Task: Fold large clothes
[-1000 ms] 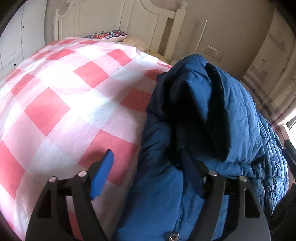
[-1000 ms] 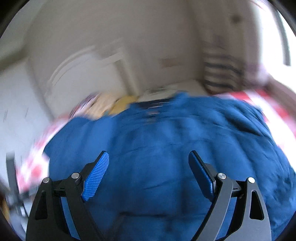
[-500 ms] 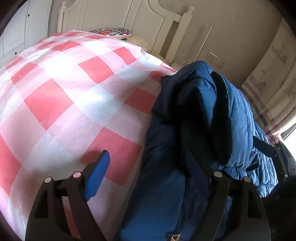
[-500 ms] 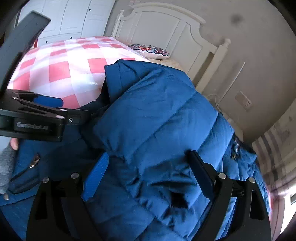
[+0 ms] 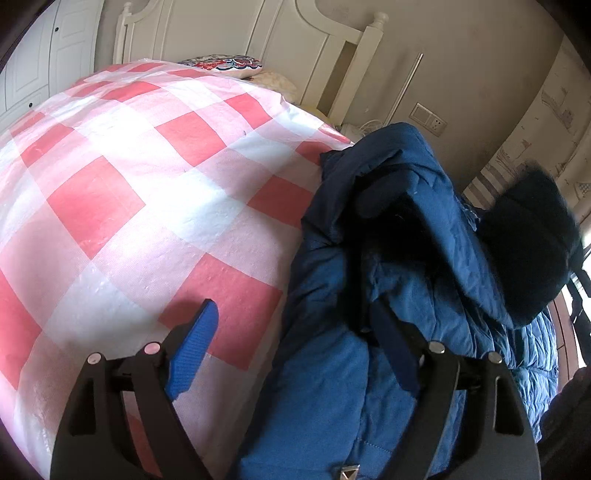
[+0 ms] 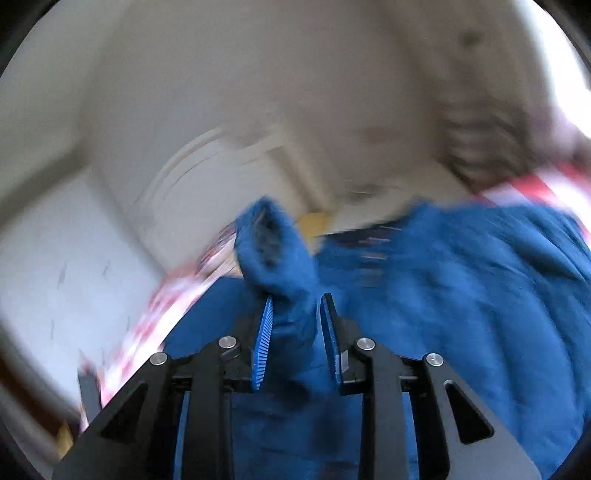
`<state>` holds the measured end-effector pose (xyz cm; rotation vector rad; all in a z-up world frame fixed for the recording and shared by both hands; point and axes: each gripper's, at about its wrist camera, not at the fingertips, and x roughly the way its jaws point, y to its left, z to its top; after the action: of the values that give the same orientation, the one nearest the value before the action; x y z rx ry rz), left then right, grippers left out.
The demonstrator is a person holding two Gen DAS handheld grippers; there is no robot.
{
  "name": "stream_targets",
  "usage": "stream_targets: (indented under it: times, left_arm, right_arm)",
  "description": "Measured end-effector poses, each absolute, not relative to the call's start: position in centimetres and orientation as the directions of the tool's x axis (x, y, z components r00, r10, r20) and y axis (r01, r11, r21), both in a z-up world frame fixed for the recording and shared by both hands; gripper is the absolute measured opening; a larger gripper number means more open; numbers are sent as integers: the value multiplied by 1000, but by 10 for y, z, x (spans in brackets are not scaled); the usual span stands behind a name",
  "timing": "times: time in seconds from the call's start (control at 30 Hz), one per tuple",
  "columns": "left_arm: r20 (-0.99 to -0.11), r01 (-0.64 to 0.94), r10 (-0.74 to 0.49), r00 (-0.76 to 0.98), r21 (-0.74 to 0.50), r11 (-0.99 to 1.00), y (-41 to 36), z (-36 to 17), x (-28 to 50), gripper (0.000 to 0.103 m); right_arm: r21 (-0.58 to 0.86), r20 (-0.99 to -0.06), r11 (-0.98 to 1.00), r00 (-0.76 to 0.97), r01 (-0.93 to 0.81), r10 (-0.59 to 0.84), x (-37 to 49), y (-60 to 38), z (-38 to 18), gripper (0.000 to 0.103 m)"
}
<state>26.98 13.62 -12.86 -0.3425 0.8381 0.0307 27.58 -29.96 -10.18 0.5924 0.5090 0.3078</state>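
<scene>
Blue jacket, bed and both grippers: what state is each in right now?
Blue jacket: bunched in a heap on the bed, not folded flat.
Right gripper: jaws just closed, pinching a fold of the jacket.
Left gripper: open, one finger over the jacket, gripping nothing.
Checked bedspread: spread fairly smooth.
Patterned pillow: at the headboard.

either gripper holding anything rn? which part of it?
Right gripper: jaws just closed on a bunched fold of the blue puffer jacket; which part, can't tell. Left gripper: open, gripping nothing.

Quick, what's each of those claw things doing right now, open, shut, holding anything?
Left gripper: open, holding nothing, over the edge of the blue puffer jacket.
Right gripper: just closed, pinching a fold of the jacket.
</scene>
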Motion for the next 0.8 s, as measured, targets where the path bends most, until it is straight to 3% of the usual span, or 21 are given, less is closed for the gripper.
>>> stream_targets:
  times: [0.13, 0.3, 0.33, 0.43, 0.47, 0.57, 0.6, 0.8]
  left_arm:
    - [-732, -159, -111, 672, -289, 944, 135, -128, 270, 85]
    - [-731, -158, -111, 673, -289, 944, 134, -129, 271, 86]
    - [-731, -157, -112, 673, -290, 944, 134, -129, 271, 86]
    - [-731, -158, -111, 673, -289, 944, 134, -129, 271, 86]
    - [-731, -158, -111, 673, -289, 944, 134, -129, 271, 87]
    - [-730, -158, -113, 674, -292, 943, 134, -129, 270, 87]
    - [-729, -157, -115, 675, -294, 943, 134, -129, 270, 87]
    - [-726, -154, -121, 677, -301, 941, 132, -129, 272, 87]
  right_arm:
    - [664, -482, 746, 786, 40, 387, 280, -334, -137, 38]
    - [701, -452, 713, 765, -14, 459, 286, -327, -145, 78]
    - [693, -453, 720, 765, -19, 457, 287, -324, -143, 79]
    - [678, -476, 734, 747, -24, 464, 297, -314, -145, 79]
    - [679, -478, 734, 746, -22, 464, 300, -313, -146, 73]
    - [717, -461, 697, 738, -18, 494, 304, -319, -151, 39]
    - [728, -449, 685, 741, -21, 500, 303, -322, -151, 34]
    - [675, -256, 709, 837, -204, 484, 238, -343, -88, 29]
